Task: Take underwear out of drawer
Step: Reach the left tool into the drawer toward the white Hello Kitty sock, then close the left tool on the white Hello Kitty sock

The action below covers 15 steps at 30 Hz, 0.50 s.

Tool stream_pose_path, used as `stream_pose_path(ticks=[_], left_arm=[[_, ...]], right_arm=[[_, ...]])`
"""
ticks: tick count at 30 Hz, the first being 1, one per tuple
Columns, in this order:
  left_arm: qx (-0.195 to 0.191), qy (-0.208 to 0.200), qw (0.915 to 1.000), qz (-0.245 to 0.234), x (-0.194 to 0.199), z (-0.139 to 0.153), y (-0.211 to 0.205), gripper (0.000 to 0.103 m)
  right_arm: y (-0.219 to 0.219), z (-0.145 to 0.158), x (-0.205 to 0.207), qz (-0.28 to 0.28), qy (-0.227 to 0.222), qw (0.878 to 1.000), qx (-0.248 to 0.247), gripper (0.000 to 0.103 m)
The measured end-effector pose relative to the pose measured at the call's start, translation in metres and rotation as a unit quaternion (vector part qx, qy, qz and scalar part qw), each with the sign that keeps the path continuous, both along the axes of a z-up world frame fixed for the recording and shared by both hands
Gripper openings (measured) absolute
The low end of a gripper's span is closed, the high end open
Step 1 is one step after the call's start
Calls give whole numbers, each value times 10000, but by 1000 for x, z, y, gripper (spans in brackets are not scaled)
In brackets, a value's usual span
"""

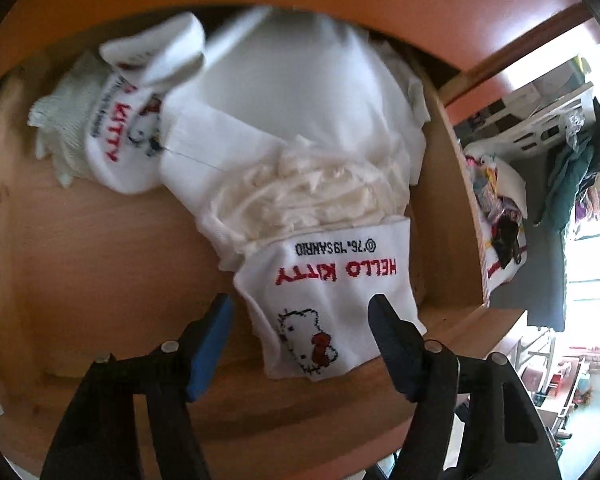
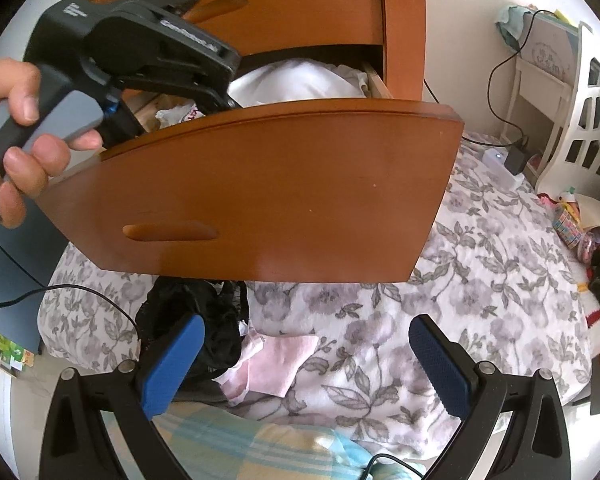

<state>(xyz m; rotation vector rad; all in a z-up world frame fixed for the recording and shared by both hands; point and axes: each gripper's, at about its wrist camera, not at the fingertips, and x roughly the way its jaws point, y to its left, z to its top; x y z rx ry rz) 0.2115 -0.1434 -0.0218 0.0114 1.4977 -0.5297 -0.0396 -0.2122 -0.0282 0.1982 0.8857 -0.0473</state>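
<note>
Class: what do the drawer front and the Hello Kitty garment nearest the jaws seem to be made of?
Drawer front: probably wood, glossy orange-brown varnish; it reflects light, grain barely visible. Hello Kitty garment: soft white knit, likely cotton; the lettering looks stitch-pixelled.

Floral bedspread (image 2: 480, 280), white bedside table (image 2: 540, 92)
</note>
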Motion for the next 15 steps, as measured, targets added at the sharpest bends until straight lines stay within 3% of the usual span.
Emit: stream_pose_path(ticks=[5,10,15], left_arm=[[24,72,9999,-121,-3,-7,-12,55],[-69,9,9999,-128,-4,-8,-19,27],[-185,-189,9996,-90,-13,0,-11,17]], right_arm=[[0,0,0,13,-2,10000,4,103],[1,0,0,20,13,10000,-23,103],[2,2,-1,25,2,10000,-53,103]])
